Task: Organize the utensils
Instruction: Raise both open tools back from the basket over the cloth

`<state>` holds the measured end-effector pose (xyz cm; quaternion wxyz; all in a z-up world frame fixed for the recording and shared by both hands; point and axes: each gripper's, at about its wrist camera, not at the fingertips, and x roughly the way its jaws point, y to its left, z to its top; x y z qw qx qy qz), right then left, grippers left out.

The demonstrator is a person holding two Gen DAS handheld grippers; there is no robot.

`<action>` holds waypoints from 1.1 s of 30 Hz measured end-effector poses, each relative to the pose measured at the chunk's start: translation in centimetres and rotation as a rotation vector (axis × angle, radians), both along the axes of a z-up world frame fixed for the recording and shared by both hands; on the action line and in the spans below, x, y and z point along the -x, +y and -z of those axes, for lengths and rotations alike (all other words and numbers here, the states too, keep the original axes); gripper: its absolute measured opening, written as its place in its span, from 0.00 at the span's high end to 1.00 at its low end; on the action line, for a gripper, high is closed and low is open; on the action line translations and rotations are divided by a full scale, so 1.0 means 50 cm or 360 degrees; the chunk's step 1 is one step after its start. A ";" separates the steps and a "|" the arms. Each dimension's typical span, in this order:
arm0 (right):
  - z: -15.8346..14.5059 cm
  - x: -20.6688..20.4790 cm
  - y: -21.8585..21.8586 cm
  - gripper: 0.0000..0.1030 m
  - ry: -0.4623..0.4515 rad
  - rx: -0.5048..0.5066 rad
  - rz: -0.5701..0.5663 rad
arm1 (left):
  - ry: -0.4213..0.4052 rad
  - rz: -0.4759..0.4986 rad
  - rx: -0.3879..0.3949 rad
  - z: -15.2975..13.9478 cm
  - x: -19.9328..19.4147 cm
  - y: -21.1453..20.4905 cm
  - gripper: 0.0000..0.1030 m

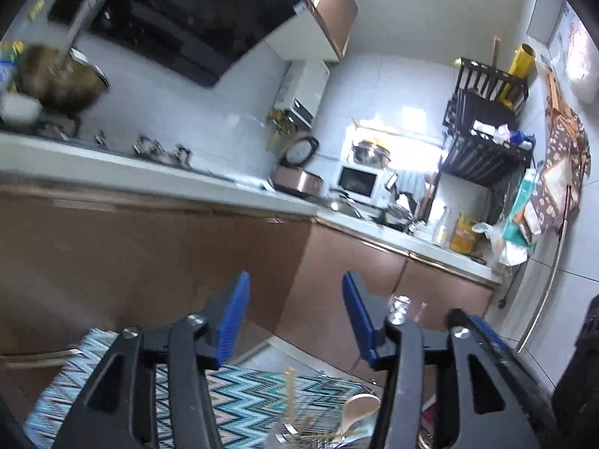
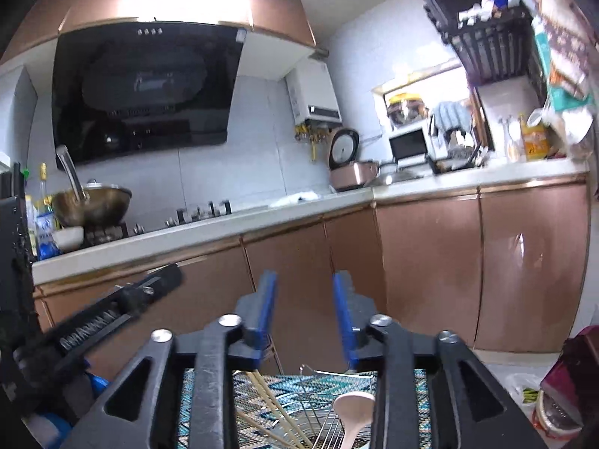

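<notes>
Chopsticks [image 2: 269, 404] and wooden spoon [image 2: 352, 408] sat half hidden at 6 o'clock in a wire basket [image 2: 318, 422]; left gripper [image 1: 295, 314] and right gripper [image 2: 305, 310] were level, spread, empty.

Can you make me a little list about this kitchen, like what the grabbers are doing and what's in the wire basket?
left hand-held gripper: open, holding nothing
right hand-held gripper: open, holding nothing
wire basket: on the zigzag cloth, below the grippers
in the basket: chopsticks and a wooden spoon, standing up
behind: brown cabinets, wok on the stove
</notes>
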<state>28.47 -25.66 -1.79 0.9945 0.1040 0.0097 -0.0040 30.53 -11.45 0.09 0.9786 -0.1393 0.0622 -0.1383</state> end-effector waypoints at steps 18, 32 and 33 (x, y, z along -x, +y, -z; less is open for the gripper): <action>-0.151 0.349 0.136 0.00 -0.0092 0.0134 0.0054 | -0.0153 -0.0278 -0.0056 -0.142 0.384 0.251 0.43; -0.134 0.476 0.205 0.00 -0.0161 0.0145 -0.0107 | -0.0020 -0.0330 -0.0099 -0.114 0.555 0.376 0.42; -0.128 0.476 0.211 0.00 -0.0148 0.0146 -0.0126 | -0.0012 -0.0334 -0.0095 -0.110 0.557 0.381 0.42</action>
